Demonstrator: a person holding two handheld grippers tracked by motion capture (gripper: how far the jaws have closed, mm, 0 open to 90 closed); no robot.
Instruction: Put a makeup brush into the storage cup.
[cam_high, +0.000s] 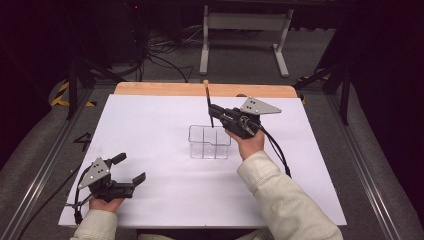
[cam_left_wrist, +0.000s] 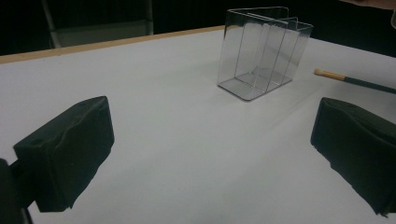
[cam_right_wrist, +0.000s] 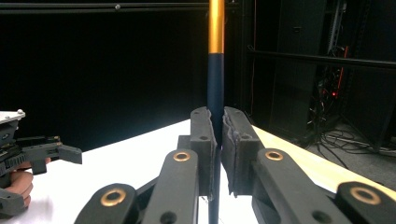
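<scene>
My right gripper (cam_high: 214, 116), jaws clamped on a slim dark brush with a wooden tip (cam_high: 208, 102), holds it upright over the clear plastic divided holder (cam_high: 209, 142) (left gripper (cam_high: 131, 169) idles, jaws apart); next, I reckon, lower it into a compartment.

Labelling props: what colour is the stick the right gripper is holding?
Dark navy shaft with an orange-gold upper section; the stick shows best in the right gripper view.

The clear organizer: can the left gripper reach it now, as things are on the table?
Probably yes. The left gripper rests open, holding nothing, and bare white table lies between it and the clear organizer. The right gripper holds a pencil upright over the organizer's far side, so approach from the near side.
</scene>
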